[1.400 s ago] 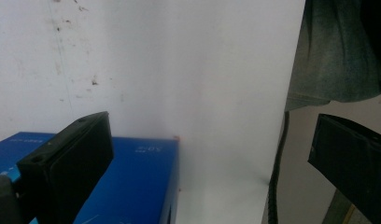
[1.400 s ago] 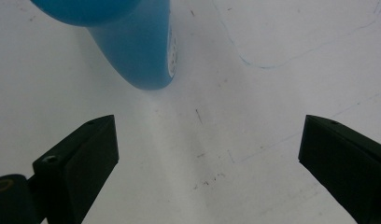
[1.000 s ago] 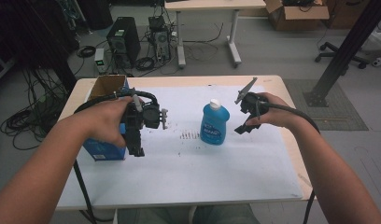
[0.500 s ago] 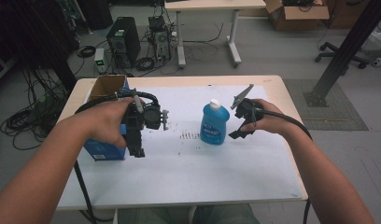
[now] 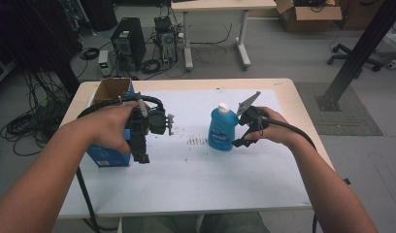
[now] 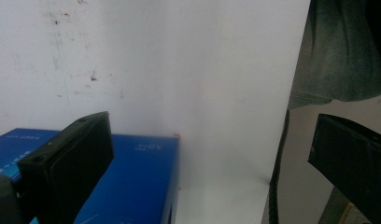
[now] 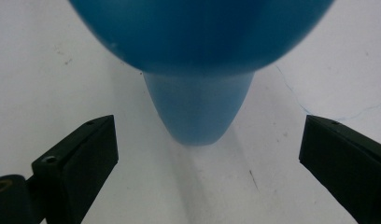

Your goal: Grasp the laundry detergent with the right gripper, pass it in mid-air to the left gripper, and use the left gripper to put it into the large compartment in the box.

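Bottle (image 5: 222, 131) label illegible, blurred

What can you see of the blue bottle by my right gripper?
The blue bottle looks like translucent plastic, with a white cap and a printed label. It stands upright on the white sheet, right of centre. The right gripper, jaws wide apart, sits just beside it, not yet around it; contact cannot be told.
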